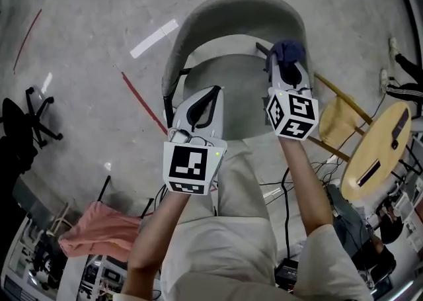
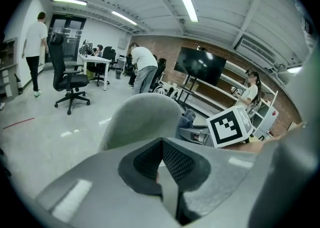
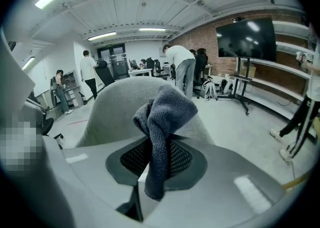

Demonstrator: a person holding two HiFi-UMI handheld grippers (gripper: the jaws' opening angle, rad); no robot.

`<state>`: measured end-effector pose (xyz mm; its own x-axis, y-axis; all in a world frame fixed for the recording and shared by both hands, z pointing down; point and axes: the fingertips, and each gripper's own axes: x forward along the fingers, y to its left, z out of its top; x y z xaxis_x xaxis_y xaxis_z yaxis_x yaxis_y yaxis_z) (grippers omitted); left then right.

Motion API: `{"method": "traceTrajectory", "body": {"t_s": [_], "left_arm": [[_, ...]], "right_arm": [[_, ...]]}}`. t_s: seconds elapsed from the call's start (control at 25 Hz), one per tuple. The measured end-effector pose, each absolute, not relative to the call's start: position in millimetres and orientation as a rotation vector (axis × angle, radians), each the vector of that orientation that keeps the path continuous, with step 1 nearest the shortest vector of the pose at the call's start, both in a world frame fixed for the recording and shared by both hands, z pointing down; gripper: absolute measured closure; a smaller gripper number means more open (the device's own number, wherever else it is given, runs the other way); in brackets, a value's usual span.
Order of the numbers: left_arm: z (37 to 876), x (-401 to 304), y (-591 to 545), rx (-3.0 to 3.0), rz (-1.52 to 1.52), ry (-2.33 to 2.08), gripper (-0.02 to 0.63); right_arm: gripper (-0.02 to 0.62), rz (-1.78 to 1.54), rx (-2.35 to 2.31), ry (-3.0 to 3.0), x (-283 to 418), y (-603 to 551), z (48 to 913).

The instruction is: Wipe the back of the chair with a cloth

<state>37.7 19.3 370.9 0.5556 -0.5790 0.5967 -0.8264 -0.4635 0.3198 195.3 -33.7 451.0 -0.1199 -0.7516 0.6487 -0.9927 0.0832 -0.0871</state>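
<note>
Over the seat (image 1: 231,81), my right gripper (image 1: 284,65) is clamped on the cloth (image 1: 289,49). The cloth is bunched at the jaw tips so that a soft wad leads toward the chair back (image 1: 218,8). It is close to the back, but I cannot tell if it touches. My left gripper (image 1: 201,101) hovers beside, jaws together on nothing, I judge simply out of the way.

Scanning for print, and no word, number or brand can be read anywhere. Only black-and-white square code patterns show: on the left gripper's (image 1: 209,92) cube (image 1: 193,167) at seven o'clock, and on the right gripper's (image 1: 285,55) cube (image 1: 292,114) at three o'clock.
</note>
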Motion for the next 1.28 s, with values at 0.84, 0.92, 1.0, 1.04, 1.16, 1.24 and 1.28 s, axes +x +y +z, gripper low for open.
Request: {"method": "traceTrajectory", "body": {"t_s": [0.84,0.92,1.0,1.04,1.16,1.24,1.28], "left_arm": [[387.5,77.4,13.7,2.223,0.585,-1.043,0.605],[388.0,75.1,14.2,2.22,0.587,-1.044,0.605],[389.4,71.7,14.1,2.218,0.59,-1.048,0.605],[390.0,69.8,13.4,2.216,0.589,-1.052,0.605],[390.2,65.9,10.3,2.211,0.583,-1.062,0.605],[389.7,64.1,8.3,2.208,0.58,-1.064,0.605],[389.3,63.0,7.4,2.207,0.578,-1.066,0.605]], "right_arm": [[0.514,0.814,1.772,-1.777,244.7,-46.4,507.0],[0.514,0.821,1.759,-1.782,240.5,-46.5,509.0],[0.512,0.831,1.751,-1.786,236.2,-47.4,510.6],[0.512,0.835,1.747,-1.789,234.1,-48.5,511.2],[0.514,0.841,1.736,-1.797,228.9,-52.7,512.0],[0.514,0.833,1.718,-1.807,224.3,-55.8,511.9],[0.512,0.821,1.704,-1.813,221.3,-57.7,511.6]]}}
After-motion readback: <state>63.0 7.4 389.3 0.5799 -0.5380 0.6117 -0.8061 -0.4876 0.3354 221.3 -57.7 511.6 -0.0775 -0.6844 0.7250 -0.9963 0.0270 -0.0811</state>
